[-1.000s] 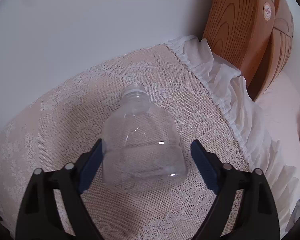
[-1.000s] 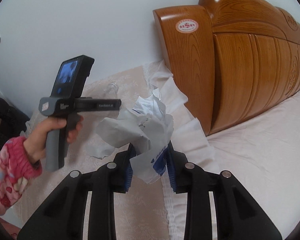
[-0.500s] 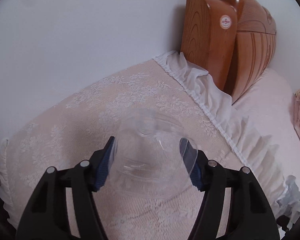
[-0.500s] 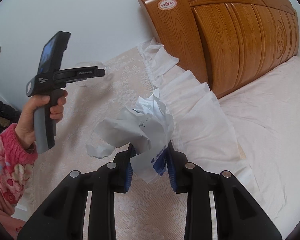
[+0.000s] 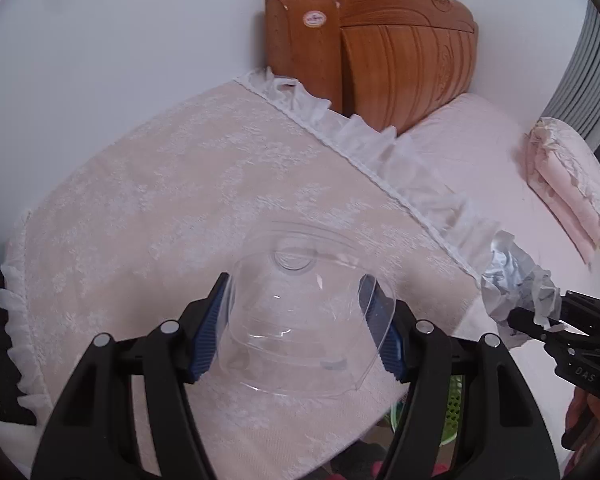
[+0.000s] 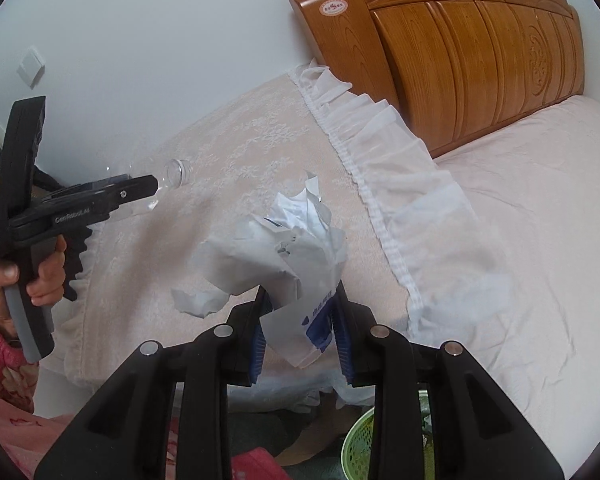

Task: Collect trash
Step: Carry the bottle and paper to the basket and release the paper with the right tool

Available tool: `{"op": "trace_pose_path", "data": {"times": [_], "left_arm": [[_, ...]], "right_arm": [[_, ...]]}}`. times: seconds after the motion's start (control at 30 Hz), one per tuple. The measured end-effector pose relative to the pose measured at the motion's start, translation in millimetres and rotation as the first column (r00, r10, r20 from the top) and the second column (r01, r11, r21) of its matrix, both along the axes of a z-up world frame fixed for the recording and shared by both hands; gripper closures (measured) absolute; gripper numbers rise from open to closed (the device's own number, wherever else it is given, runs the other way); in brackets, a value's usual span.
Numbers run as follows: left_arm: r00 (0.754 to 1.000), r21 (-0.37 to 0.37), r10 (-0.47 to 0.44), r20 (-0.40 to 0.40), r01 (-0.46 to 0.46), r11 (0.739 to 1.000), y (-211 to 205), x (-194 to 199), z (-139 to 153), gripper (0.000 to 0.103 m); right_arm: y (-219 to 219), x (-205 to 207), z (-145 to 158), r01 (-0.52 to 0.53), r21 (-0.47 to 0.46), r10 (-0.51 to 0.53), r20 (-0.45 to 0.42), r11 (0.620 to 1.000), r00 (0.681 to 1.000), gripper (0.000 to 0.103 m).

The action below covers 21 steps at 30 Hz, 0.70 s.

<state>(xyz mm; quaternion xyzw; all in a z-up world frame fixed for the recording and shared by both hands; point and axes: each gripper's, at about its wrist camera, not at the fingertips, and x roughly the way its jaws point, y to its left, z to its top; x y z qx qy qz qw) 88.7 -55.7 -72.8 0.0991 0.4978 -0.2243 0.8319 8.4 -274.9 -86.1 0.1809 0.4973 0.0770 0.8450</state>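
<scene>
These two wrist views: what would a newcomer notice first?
A clear plastic bottle is clamped in the left gripper above the lace-covered table. Crumpled white paper is pinched in the right gripper, with a green basket below.

The left gripper [image 5: 300, 328] is angled steeply downward, its blue pads [image 5: 208, 334] pressed against both sides of a clear plastic bottle [image 5: 296, 320], which is carried clear of the surface. In the right wrist view this gripper is held by a hand [image 6: 28, 276] wrapped round its grey handle, a pink patterned sleeve [image 6: 0, 360] at the wrist. The right gripper [image 6: 300, 320] is also angled downward, its jaws narrowly set and clamped on a crumpled wad of paper [image 6: 284, 248].
</scene>
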Motion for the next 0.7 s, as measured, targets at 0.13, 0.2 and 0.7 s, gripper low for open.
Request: {"op": "trace_pose_path", "data": {"times": [0.13,0.2,0.7], "left_arm": [[0.996,-0.008,-0.087,-0.009,0.087,0.996,-26,-51,-1,0.04],[0.99,-0.009,-0.138,-0.01,0.138,0.99,-43,-72,-4,0.04],[0.904,-0.001,-0.419,-0.083,0.421,0.907,-135,-167,-28,0.04]], "right_arm": [[-15,-47,-2,0.053,0.019,-0.052,-0.014,0.998,0.999,0.072],[-22,-64,-2,0.08,0.024,-0.079,-0.017,0.997,0.997,0.072],[-77,-167,-28,0.3,-0.018,-0.3,-0.095,0.954,0.949,0.072]]}}
